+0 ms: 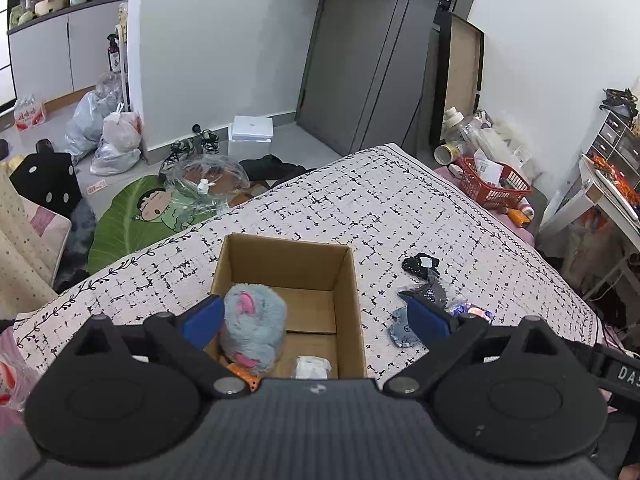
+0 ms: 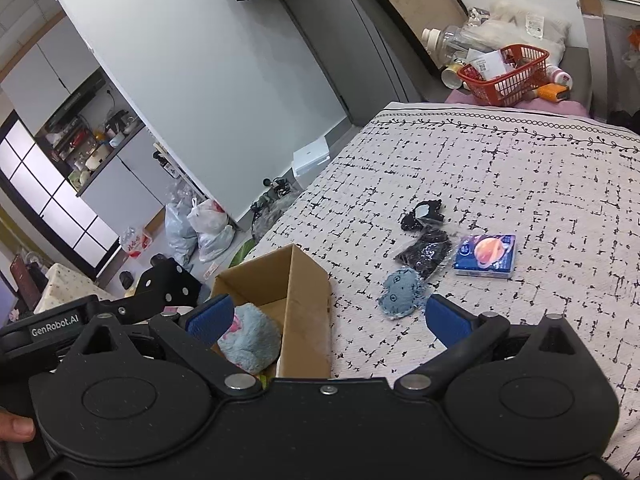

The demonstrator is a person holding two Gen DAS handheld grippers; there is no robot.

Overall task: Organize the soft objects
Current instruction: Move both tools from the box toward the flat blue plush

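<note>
A cardboard box (image 1: 320, 256) (image 2: 308, 280) stands open on the patterned bedspread. A fluffy blue-grey plush (image 1: 254, 328) (image 2: 250, 340) with pink ears lies inside it at the left, beside a white wad (image 1: 313, 366). My left gripper (image 1: 316, 316) is open above the box, its left pad next to the plush. My right gripper (image 2: 328, 320) is open over the box's right wall. On the bed to the right lie a small blue denim pouch (image 2: 402, 292) (image 1: 402, 330), a black item in clear plastic (image 2: 426, 254), a black scrap (image 2: 422, 214) (image 1: 420, 265) and a blue tissue pack (image 2: 486, 256).
A red basket (image 2: 506, 74) (image 1: 494, 184) with bottles and clutter stands past the bed's far corner. Plastic bags (image 1: 108, 136), shoes, a white box (image 1: 251, 134) and a green leaf-shaped cushion (image 1: 132, 216) lie on the floor to the left. A grey door (image 1: 360, 60) is behind.
</note>
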